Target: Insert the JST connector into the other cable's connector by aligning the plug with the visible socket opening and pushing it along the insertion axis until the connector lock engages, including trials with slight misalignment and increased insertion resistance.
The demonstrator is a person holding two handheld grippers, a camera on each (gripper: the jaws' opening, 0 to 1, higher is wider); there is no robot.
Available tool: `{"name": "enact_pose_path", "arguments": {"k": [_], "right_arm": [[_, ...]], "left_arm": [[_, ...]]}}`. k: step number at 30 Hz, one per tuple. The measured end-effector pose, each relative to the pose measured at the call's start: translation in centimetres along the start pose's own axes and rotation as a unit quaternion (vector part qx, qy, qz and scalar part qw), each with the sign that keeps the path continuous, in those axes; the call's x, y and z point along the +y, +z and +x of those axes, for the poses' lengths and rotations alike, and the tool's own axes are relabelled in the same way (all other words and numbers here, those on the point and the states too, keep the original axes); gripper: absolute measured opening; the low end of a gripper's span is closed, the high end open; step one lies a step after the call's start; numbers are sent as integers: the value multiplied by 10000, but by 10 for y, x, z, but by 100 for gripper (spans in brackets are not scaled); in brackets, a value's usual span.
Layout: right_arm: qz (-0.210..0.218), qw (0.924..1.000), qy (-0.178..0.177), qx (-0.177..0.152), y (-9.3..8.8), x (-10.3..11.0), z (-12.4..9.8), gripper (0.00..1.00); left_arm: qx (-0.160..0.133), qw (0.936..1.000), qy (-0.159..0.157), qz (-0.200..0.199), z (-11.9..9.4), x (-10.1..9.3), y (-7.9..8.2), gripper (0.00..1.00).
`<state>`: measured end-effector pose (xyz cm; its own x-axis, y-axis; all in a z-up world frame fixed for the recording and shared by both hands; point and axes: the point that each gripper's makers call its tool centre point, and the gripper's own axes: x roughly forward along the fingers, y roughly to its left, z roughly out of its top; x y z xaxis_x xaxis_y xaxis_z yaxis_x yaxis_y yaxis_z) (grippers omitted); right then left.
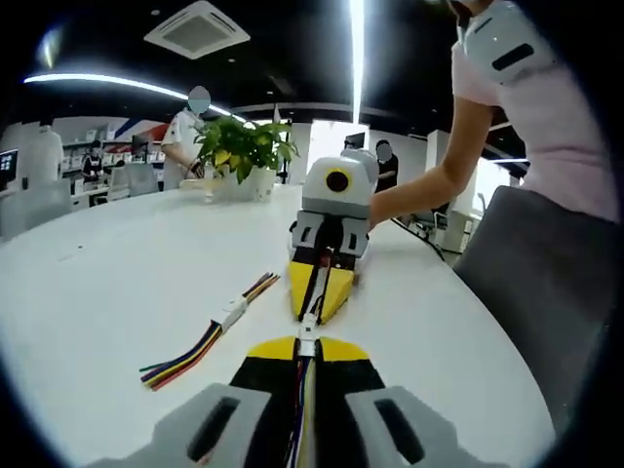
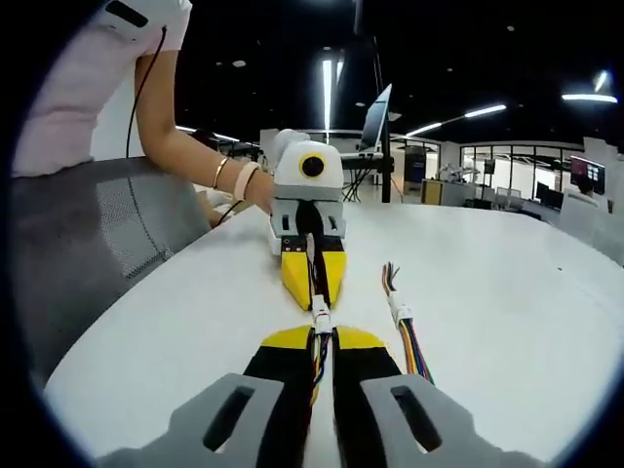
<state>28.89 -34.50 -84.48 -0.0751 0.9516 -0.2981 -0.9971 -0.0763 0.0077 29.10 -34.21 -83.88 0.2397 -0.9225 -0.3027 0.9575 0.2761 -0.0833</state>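
Left gripper [image 1: 308,343] and right gripper [image 2: 323,333] face tip to tip over the table [image 1: 117,273], each clamped on a cable; the 2 connectors [image 2: 320,316] meet between, seemingly mated. A spare cable [image 1: 219,327] lies beside.

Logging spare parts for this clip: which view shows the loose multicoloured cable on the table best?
The left gripper view: the spare cable lies whole, connector and fanned wires clear. In the right gripper view the same cable runs foreshortened beside the right claw.

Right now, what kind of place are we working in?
Probably an open-plan office or lab: a large white table with a potted plant, a ceiling air-conditioning unit, long strip lights, and desks with monitors behind.
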Motion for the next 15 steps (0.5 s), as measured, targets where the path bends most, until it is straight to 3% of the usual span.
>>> {"name": "enact_pose_path", "arguments": {"k": [15], "right_arm": [[0, 9999, 164, -17, -1, -1, 1, 3]], "left_arm": [[-46, 9998, -128, -115, 4, -3, -1, 0]]}}
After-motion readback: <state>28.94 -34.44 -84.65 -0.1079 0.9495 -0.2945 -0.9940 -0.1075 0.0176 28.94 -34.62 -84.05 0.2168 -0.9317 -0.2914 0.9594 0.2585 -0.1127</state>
